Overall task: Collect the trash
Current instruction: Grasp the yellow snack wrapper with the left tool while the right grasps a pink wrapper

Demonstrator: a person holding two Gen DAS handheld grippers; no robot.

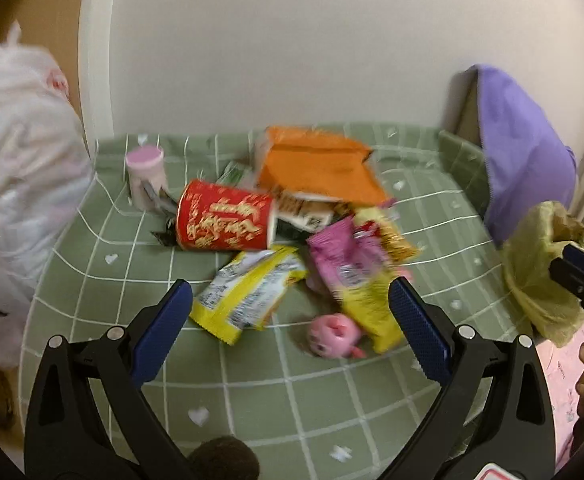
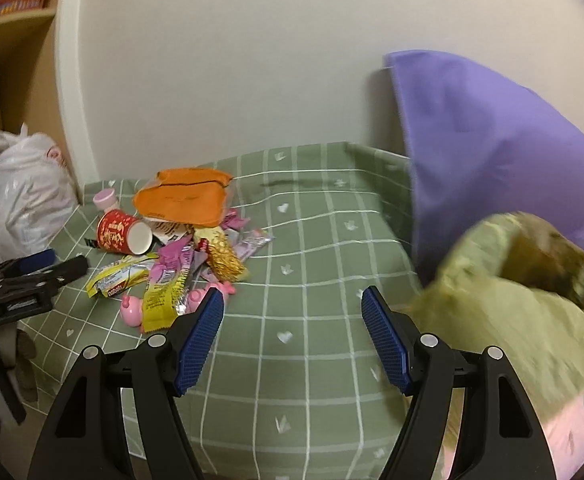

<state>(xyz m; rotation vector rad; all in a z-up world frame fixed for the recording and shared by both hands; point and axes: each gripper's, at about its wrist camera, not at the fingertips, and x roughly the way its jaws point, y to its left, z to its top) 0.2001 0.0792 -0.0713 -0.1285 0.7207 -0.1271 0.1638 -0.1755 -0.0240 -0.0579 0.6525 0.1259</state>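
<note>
A heap of trash lies on the green checked bedsheet point(image 1: 292, 392): a red paper cup point(image 1: 224, 216) on its side, an orange packet point(image 1: 315, 164), a yellow wrapper point(image 1: 248, 292), a pink wrapper point(image 1: 343, 252), a pink toy point(image 1: 333, 336) and a pink-capped bottle point(image 1: 146, 172). My left gripper point(image 1: 290, 312) is open just in front of the heap, holding nothing. My right gripper point(image 2: 292, 320) is open and empty over bare sheet, to the right of the heap point(image 2: 176, 252). A yellow-green trash bag point(image 2: 523, 300) stands open at the right.
A purple pillow point(image 2: 491, 152) leans on the white wall behind the bag. A white plastic bag point(image 2: 24, 196) sits off the bed's left edge by a wooden shelf. Pink fabric point(image 2: 571, 412) lies at the lower right.
</note>
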